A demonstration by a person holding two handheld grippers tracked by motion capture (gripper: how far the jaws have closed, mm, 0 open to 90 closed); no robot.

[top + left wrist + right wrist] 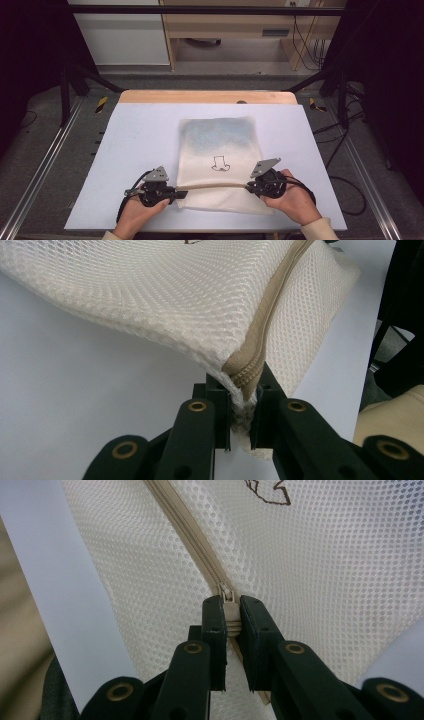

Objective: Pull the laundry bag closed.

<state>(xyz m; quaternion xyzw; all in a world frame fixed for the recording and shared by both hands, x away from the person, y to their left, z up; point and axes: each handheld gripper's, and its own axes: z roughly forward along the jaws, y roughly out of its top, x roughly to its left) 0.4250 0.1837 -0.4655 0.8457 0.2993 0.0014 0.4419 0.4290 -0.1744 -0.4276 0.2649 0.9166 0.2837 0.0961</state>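
Thing: a cream mesh bag (220, 160), flat, with a zipper (215, 185) running across it close to its near end and a small dark line drawing (220, 164) on its upper face.
Where it lies: near the middle of the tabletop (140, 135), slightly toward the right, its near end close to the tabletop's near edge and its far end reaching toward the wooden strip (207, 96) along the far edge.
Left gripper (159, 190): its fingers (220, 405) are closed on the left end of the zipper, where the tape meets the corner of the mesh; that corner is raised off the tabletop.
Right gripper (265, 185): its fingers (215, 630) are pressed together on the zipper pull (228, 600) toward the bag's right side.
Zipper state: the stretch between the grippers reads as taut and slightly bowed; open or closed, I cannot tell.
Weight: probably very light; a faint bluish tint shows through the far half, but whether anything is inside I cannot tell.
Stiffness: soft and limp; the mesh drapes and folds under its own weight.
Grip: the open weave should catch rather than slip, though it could snag.
Fragility: no breakage risk; a hard tug might stretch the weave.
Best hold: the zipper tape and pull are the firmest parts, so holding one end while drawing the pull seems soundest.
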